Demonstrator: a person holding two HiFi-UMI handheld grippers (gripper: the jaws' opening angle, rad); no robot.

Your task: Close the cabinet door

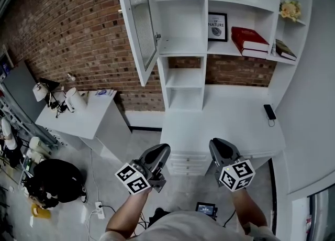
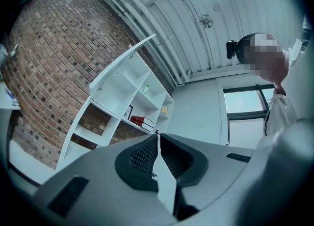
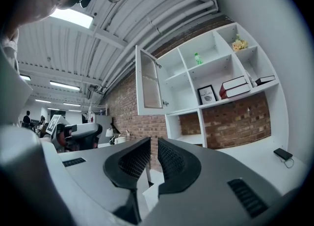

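Cabinet door (image 1: 138,25): open, swung out to the left of the white shelf unit (image 1: 183,51). In the head view it sits in the upper centre-left of the frame, against the brick wall (image 1: 68,30).

Left gripper (image 1: 161,150) and right gripper (image 1: 217,145): side by side in the lower centre of the head view, at the near edge of the white tabletop (image 1: 235,124). Both are well apart from the door, which lies above them and to the left; neither touches it.

Left gripper view: the left gripper (image 2: 157,136) has its jaws pressed together at the tips. The shelf unit (image 2: 127,97) lies beyond, to the upper left.

Right gripper view: the right gripper (image 3: 151,144) has its jaws drawn together with only a thin slit between the pads. The door (image 3: 148,85) stands above the jaw tips in the centre of the frame, just left of the open shelf compartments
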